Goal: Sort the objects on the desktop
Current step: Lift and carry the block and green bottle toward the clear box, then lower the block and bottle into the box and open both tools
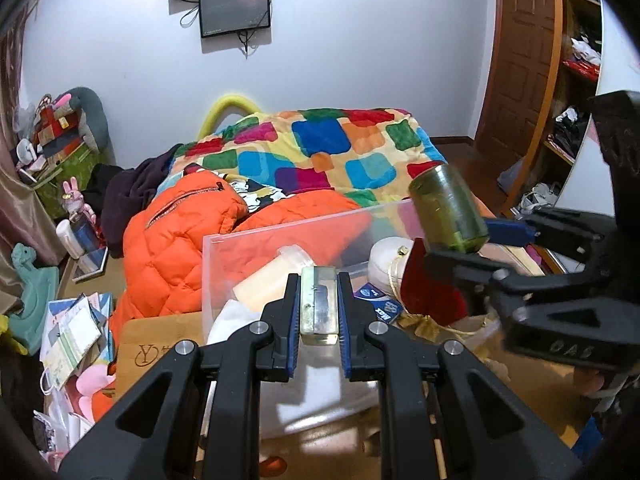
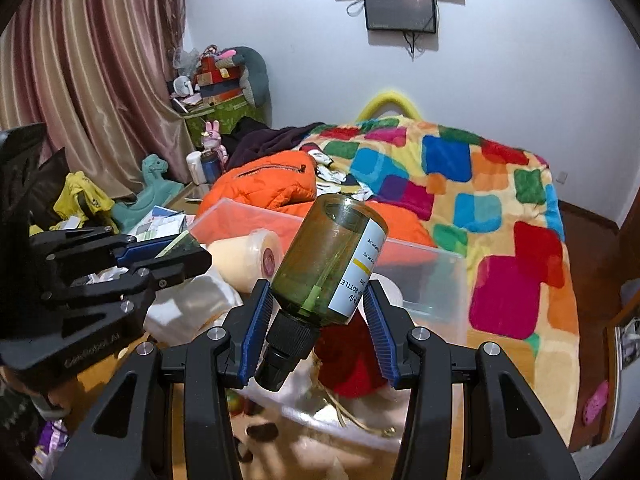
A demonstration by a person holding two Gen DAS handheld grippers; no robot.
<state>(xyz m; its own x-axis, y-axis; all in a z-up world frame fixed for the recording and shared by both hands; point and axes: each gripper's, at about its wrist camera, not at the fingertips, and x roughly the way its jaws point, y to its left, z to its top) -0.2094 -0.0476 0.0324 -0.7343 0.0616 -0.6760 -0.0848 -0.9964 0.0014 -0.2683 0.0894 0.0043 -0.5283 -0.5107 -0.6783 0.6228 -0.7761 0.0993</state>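
From my left wrist view, my left gripper (image 1: 319,312) is clamped tight on a small clear rectangular block with a dark core (image 1: 318,304), held above the near edge of the clear plastic storage bin (image 1: 280,240). To drop it well, I judge I should carry it past that near wall before loosening, so it lands inside and not on the cardboard sheet (image 1: 160,344) beside. Inside the bin I see a cream plastic jar lying on its side (image 1: 272,276).

From my right wrist view, my right gripper (image 2: 320,320) grips 1 green translucent bottle with a white label (image 2: 332,256), cap end toward me, base tilted up over the bin. It holds white cloth (image 2: 192,304) and something red (image 2: 352,360) too.
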